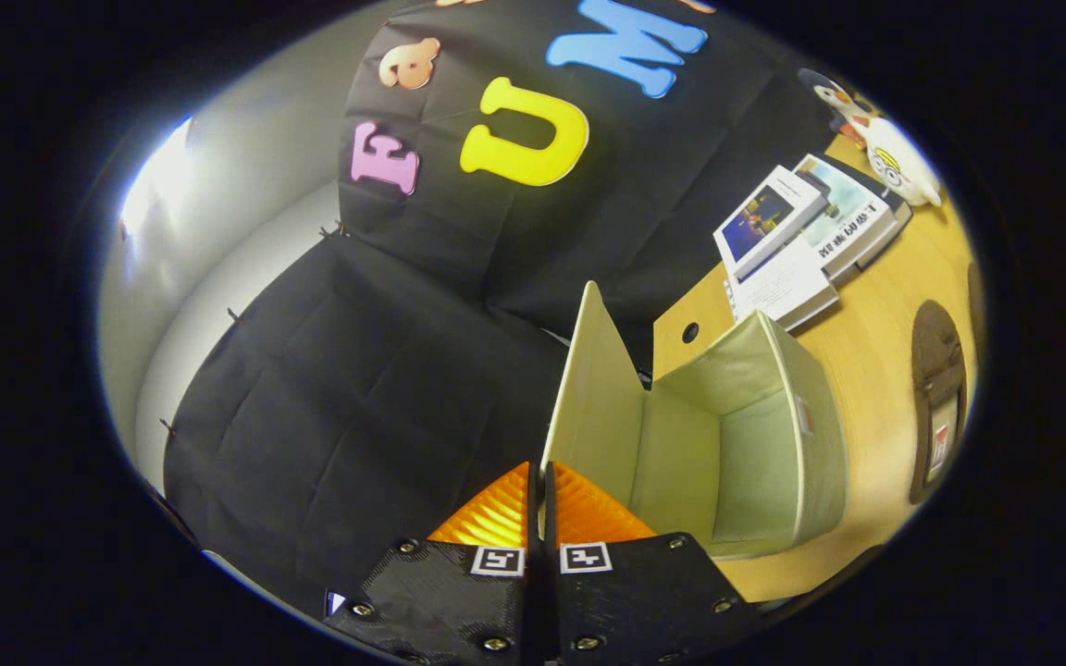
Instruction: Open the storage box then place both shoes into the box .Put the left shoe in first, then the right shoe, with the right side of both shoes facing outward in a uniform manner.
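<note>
The jaws stood closed on the thin edge of the storage box lid (pixel 588 388), the gripper (pixel 538 495) pinching it upright; the lid was a flat, stiff, pale green fabric-covered panel; it looked light, best held at its free edge. The storage box (pixel 774 435) stood open on the wooden table (pixel 875 370), soft-walled and rectangular; a dark shoe (pixel 938 398) lay beyond it, books (pixel 801 240) further off.

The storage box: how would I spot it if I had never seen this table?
Start at the wooden table. The storage box stands on it, nearer than the stack of books, beside a dark shoe. It is the pale green fabric cube, open, with its lid raised and pinched between the gripper fingers.
</note>
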Available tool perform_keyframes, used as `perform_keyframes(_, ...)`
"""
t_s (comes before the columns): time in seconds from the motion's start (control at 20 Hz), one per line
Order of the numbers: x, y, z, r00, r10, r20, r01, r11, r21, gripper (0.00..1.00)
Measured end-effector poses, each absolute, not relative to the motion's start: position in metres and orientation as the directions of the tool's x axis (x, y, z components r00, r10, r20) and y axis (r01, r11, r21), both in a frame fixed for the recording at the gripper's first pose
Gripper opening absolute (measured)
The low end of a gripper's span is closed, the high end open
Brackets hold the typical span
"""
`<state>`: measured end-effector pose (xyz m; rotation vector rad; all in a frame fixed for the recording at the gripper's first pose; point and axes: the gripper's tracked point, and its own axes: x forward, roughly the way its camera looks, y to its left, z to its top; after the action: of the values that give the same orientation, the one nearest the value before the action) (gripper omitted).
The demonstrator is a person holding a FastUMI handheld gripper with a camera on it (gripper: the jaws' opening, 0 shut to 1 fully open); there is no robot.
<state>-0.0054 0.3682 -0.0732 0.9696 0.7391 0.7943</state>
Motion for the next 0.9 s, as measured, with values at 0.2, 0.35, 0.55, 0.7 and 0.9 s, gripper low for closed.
perform_keyframes(0.2,-0.011,0.407,-0.063,0.472,0.856,-0.211,-0.316,0.388,0.866,0.0)
perform_keyframes(0.35,-0.016,0.434,-0.056,0.447,0.867,-0.222,-0.37,0.405,0.836,0.0)
perform_keyframes(0.55,-0.02,0.473,-0.051,0.412,0.878,-0.244,-0.446,0.428,0.787,0.0)
perform_keyframes(0.7,-0.028,0.5,-0.049,0.365,0.893,-0.264,-0.503,0.427,0.751,0.0)
perform_keyframes(0.9,-0.036,0.512,-0.055,0.35,0.89,-0.293,-0.583,0.452,0.676,0.41)
